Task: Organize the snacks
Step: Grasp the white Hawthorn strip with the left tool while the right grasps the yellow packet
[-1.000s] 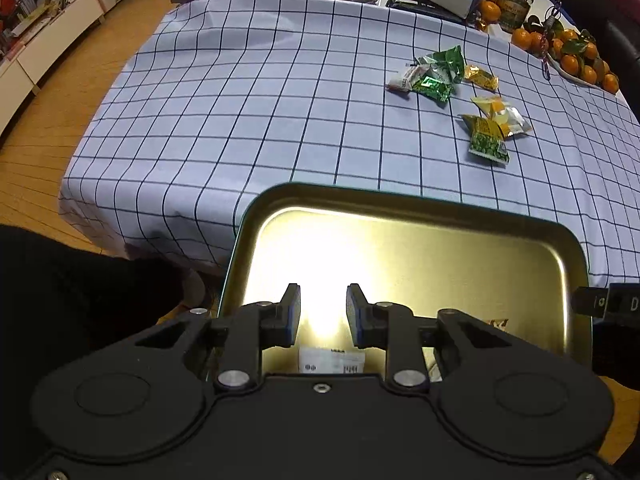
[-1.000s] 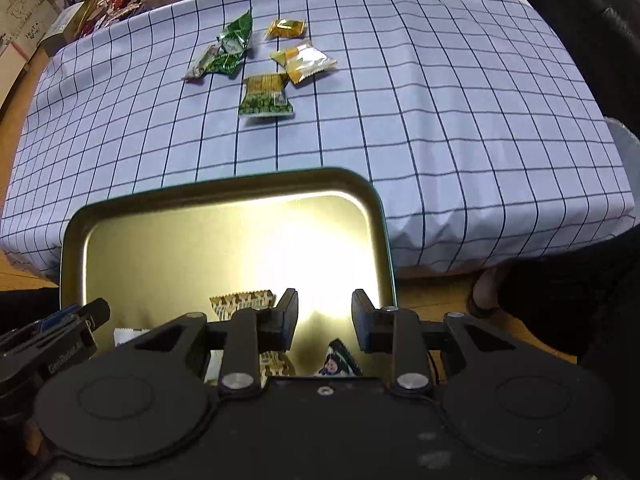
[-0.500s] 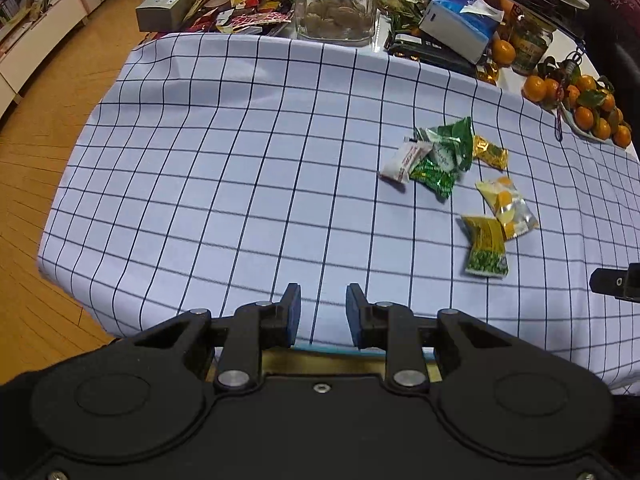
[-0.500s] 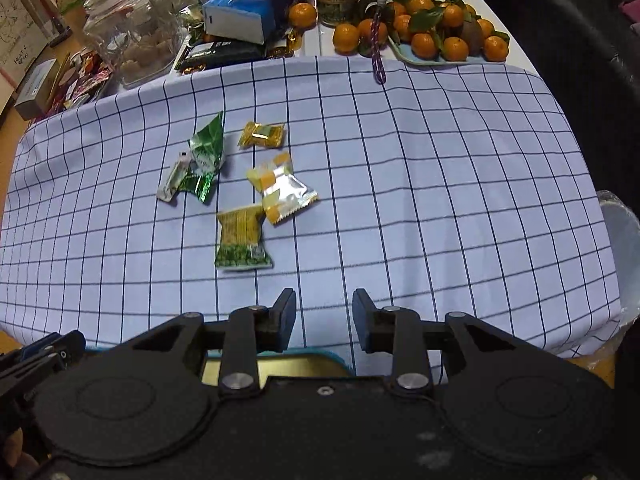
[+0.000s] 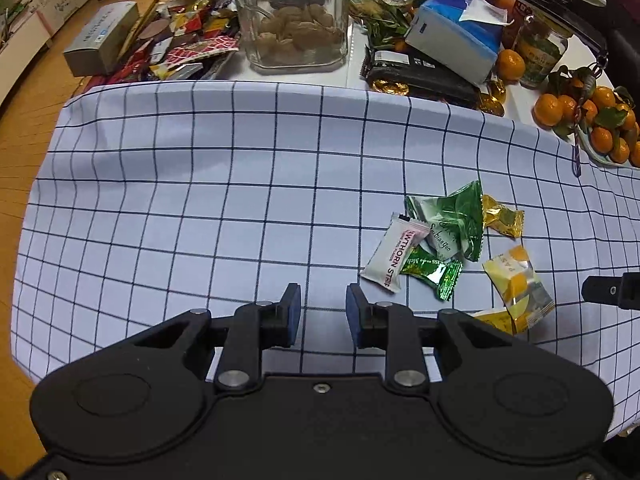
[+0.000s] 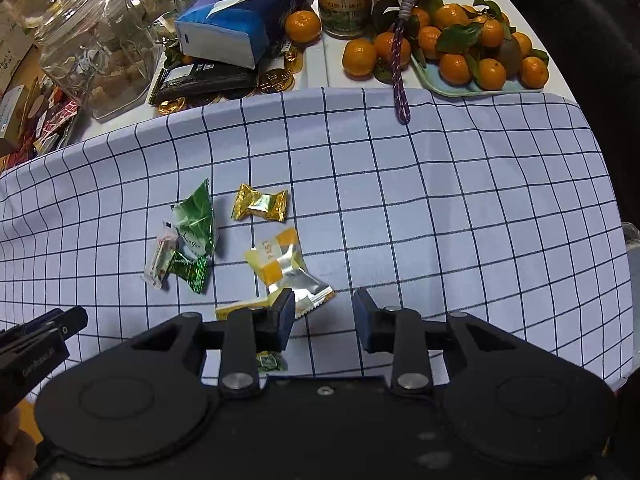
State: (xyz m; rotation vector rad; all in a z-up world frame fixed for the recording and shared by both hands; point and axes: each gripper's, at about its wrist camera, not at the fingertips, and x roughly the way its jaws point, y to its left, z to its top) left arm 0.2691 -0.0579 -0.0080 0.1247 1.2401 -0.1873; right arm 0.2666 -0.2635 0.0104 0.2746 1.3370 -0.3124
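Snack packets [image 6: 256, 240] in green, gold, yellow and white foil lie clustered mid-cloth [image 5: 200, 200]. Gold tray seen a second ago is gone from view; both grippers now over the cloth, left gripper [image 5: 323, 314] parted and empty, right gripper [image 6: 324, 318] just widening, empty. Right finger [image 6: 280, 320] covers part of the nearest yellow packet [image 6: 240, 309].

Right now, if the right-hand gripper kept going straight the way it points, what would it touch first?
Probably bare checked tablecloth. The right gripper is open and empty; the yellow-and-silver snack packet lies just beside its left finger, though depth is unclear.
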